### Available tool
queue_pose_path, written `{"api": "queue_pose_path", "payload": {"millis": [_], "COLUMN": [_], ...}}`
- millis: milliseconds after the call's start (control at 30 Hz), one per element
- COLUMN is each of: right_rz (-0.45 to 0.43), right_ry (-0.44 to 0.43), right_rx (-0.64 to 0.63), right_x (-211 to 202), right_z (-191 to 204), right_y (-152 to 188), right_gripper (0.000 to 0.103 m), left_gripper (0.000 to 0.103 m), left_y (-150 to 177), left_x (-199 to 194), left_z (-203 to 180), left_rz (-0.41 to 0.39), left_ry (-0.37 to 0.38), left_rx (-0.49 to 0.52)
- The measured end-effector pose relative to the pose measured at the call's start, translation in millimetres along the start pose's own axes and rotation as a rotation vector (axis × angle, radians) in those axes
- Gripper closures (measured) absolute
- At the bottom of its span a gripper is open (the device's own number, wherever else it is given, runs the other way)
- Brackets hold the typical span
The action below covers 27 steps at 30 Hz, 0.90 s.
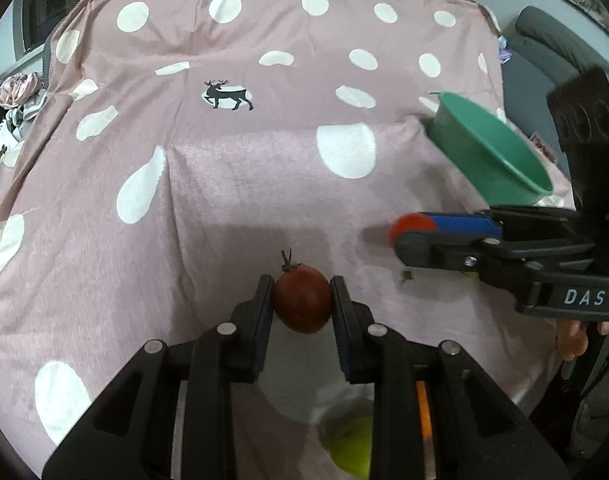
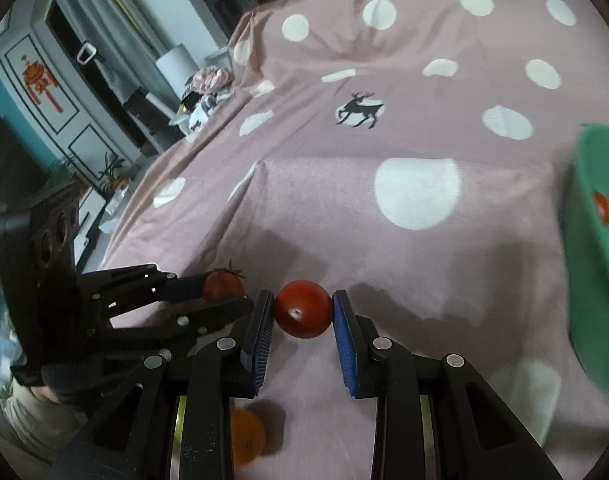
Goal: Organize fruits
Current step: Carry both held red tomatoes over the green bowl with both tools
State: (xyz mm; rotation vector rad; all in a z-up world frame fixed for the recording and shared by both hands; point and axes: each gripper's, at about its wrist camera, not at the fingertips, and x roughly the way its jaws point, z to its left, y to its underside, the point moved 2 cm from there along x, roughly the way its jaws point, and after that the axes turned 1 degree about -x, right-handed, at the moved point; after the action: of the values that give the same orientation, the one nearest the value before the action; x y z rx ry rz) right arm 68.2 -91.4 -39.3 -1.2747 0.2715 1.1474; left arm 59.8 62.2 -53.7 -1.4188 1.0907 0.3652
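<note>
Pinching a dull stemmed tomato [image 1: 302,303], left jaws, right jaws clamping a glossy round tomato [image 2: 303,309]

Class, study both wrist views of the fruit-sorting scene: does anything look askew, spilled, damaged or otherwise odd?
One thing: the green plastic bowl looks tipped in the left wrist view, its opening facing sideways, though fisheye distortion may exaggerate this. A small dark scrap lies loose on the pink spotted cloth. Both held tomatoes look intact.

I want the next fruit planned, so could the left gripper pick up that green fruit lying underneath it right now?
Probably not yet. The left gripper is shut on the dark red tomato, so its jaws are occupied. The green fruit lies low behind the fingers, not between them; it would need to unload first.
</note>
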Motion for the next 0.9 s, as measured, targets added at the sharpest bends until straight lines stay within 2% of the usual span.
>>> {"api": "queue_pose_path", "payload": {"millis": [167, 333, 900], "right_rz": [-0.014, -0.012, -0.13], "right_ry": [-0.011, 0.035, -0.006], "right_rx": [0.014, 0.017, 0.026], "right_x": [-25.1, -42.3, -95.8], "right_z": [-0.5, -7.4, -4.4], "right_y": [26.6, 47.0, 58.7], "right_gripper": [0.072, 0.072, 0.072], "left_gripper": [0.076, 0.076, 0.076], "left_y": [13.2, 20.6, 15.1], "left_x": [-10.5, -18.8, -48.0], "left_z": [-11.7, -24.1, -73.3], "left_rz": [-0.008, -0.012, -0.059], "left_ry": [0.034, 0.052, 0.065], "left_rx": [-0.009, 0.0, 0.051]}}
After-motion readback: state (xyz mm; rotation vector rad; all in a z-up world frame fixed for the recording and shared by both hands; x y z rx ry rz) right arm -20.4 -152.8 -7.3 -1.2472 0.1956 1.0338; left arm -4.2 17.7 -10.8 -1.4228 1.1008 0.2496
